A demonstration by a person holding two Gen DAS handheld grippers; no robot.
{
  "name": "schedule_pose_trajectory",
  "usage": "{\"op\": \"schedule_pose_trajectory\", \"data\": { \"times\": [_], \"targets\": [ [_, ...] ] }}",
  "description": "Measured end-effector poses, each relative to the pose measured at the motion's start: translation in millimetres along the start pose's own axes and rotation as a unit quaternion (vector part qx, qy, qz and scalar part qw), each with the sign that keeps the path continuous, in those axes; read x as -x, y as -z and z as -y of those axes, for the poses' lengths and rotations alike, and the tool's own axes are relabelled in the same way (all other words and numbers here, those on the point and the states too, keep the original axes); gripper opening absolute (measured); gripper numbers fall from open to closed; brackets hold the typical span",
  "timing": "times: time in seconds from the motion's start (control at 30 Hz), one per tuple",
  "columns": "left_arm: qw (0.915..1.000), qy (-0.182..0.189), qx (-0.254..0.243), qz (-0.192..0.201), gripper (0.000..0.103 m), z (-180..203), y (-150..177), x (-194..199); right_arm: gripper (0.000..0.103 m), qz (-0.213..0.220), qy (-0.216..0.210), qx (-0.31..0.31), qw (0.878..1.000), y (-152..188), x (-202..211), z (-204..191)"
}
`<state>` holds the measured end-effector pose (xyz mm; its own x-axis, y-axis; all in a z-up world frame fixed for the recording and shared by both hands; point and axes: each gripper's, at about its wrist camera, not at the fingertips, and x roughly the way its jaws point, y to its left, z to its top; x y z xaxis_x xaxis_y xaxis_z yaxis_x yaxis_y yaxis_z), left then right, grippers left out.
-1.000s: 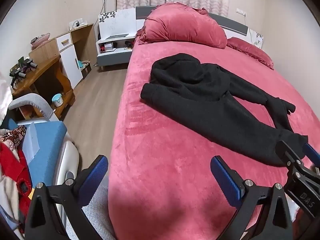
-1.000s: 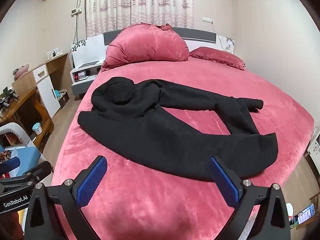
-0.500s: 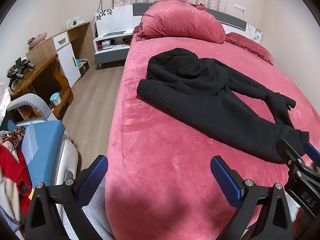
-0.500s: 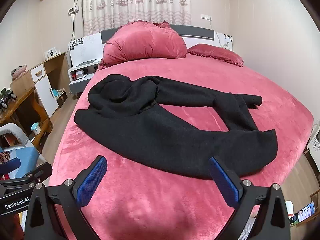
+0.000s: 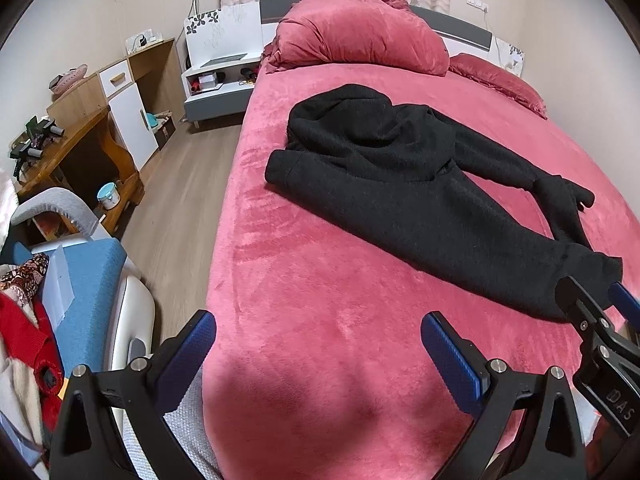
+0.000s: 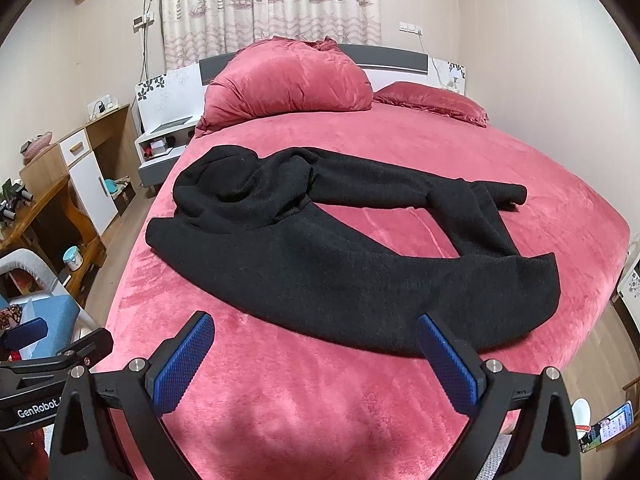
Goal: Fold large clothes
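A large black fleece garment (image 5: 420, 196) lies spread across the red bed (image 5: 320, 320), collar end to the left, hem to the right, one sleeve stretched toward the far right. It also shows in the right wrist view (image 6: 340, 256). My left gripper (image 5: 316, 356) is open and empty above the bed's near edge, short of the garment. My right gripper (image 6: 316, 356) is open and empty, its blue pads (image 6: 448, 364) just in front of the garment's near edge. The right gripper's tip (image 5: 592, 320) shows at the hem in the left wrist view.
A big red pillow (image 6: 292, 80) and a flat red one (image 6: 432, 102) lie at the headboard. A nightstand (image 5: 220, 80), a wooden desk (image 5: 76, 148) and a chair with a blue cushion and clothes (image 5: 72, 292) stand left of the bed.
Both grippers have moved a little forward toward the bed and the garment, which sits slightly lower and larger in both views. Both stay open.
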<state>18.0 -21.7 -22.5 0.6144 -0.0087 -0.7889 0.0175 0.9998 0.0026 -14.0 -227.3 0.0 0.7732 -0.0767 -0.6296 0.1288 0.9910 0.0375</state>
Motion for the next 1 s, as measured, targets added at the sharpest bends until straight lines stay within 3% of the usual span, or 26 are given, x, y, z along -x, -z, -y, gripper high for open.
{"op": "schedule_pose_trajectory", "data": {
  "times": [0.77, 0.9, 1.0],
  "targets": [
    [0.9995, 0.003, -0.024, -0.021, 0.103, 28.4, -12.2, -24.3, 0.103, -0.013, 0.006, -0.021, 1.000, -0.2, -13.6, 22.6],
    [0.9988, 0.015, -0.034, -0.032, 0.103, 33.9, -15.8, -33.0, 0.103, -0.014, 0.011, -0.028, 0.999, -1.9, -16.3, 31.1],
    [0.9957, 0.063, -0.035, -0.058, 0.103, 35.4, -18.4, -43.8, 0.103, -0.014, 0.014, -0.034, 0.999, -3.5, -19.2, 39.5]
  ]
}}
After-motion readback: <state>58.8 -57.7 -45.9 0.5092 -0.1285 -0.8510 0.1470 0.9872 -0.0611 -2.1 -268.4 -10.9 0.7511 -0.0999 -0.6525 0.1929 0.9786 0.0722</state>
